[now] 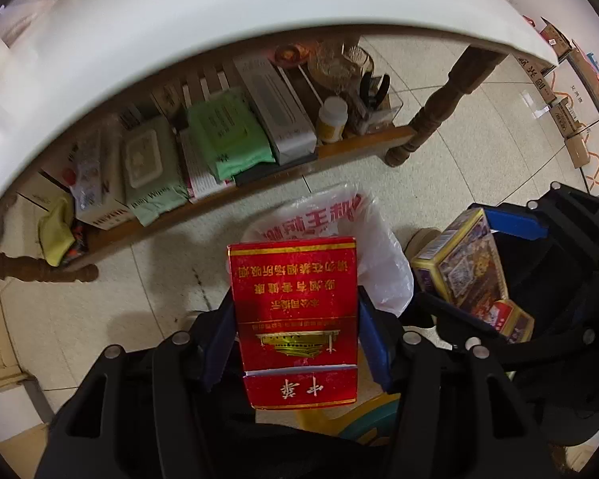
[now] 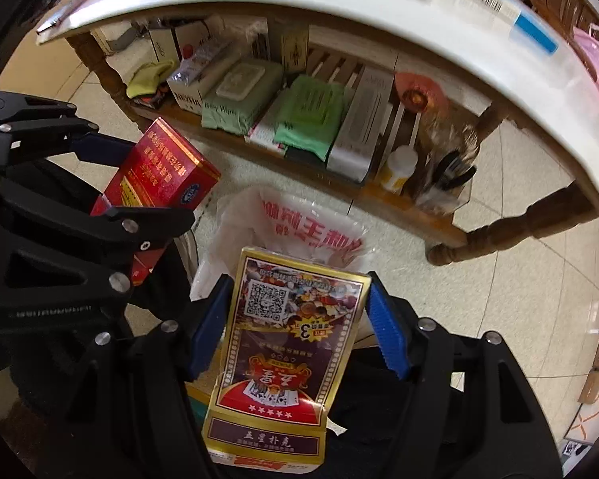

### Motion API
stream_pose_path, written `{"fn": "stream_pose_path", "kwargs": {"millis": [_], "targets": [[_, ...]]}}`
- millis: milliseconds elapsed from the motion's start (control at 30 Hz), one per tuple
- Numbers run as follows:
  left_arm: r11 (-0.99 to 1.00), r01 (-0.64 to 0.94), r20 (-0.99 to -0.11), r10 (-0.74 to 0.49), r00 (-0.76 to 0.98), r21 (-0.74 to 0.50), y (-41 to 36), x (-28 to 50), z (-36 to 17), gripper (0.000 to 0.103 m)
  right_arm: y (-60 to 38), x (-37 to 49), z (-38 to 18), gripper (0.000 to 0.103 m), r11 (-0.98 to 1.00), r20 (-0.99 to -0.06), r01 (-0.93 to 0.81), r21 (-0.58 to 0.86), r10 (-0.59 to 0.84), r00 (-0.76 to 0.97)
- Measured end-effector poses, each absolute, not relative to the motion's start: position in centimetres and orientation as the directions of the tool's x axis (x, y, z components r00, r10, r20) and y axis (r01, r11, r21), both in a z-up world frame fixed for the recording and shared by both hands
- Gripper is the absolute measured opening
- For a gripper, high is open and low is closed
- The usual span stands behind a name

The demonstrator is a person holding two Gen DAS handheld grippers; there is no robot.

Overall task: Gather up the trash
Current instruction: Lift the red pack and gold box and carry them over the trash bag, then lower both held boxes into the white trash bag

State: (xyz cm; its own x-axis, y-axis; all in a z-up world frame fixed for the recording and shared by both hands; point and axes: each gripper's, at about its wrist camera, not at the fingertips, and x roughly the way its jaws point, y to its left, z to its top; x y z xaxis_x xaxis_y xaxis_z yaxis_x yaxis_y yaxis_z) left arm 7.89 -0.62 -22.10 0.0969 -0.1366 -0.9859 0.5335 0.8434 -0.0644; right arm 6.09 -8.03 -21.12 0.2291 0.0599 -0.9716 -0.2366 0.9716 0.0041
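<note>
My left gripper (image 1: 295, 307) is shut on a red cigarette pack (image 1: 295, 303), its blue pads pressing both narrow sides; the pack's lid end points toward me. My right gripper (image 2: 295, 319) is shut on a gold and purple playing-card box (image 2: 283, 355). Both point down over a white plastic bag with red print (image 1: 339, 219) that lines a bin on the floor; the same bag (image 2: 299, 219) lies just past the card box. In the left wrist view the card box (image 1: 463, 259) shows at right; in the right wrist view the red pack (image 2: 163, 167) shows at left.
A white tabletop edge (image 1: 219, 20) arches overhead. Under it a wooden shelf (image 1: 259, 175) carries green wipe packs, boxes and a white bottle. A turned table leg (image 1: 431, 115) stands on the pale tiled floor. Cardboard boxes (image 1: 563, 115) line the far right.
</note>
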Motion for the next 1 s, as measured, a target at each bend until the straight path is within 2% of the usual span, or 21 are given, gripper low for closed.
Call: {"fn": "stream_pose_path", "kwargs": {"millis": [500, 1000], "targets": [[0.869, 0.49, -0.998, -0.062, -0.03, -0.068, -0.8, 9.9, -32.3, 0.055, -8.5, 7.0, -30.3, 0.065, 0.983, -0.989, -0.181, 0.012, 0.039, 0.142], [0.901, 0.41, -0.972, -0.046, -0.232, -0.141, -2.0, 12.4, -41.9, 0.055, -9.9, 8.3, -39.0, 0.065, 0.993, -0.999, -0.114, 0.032, 0.033, 0.012]]}}
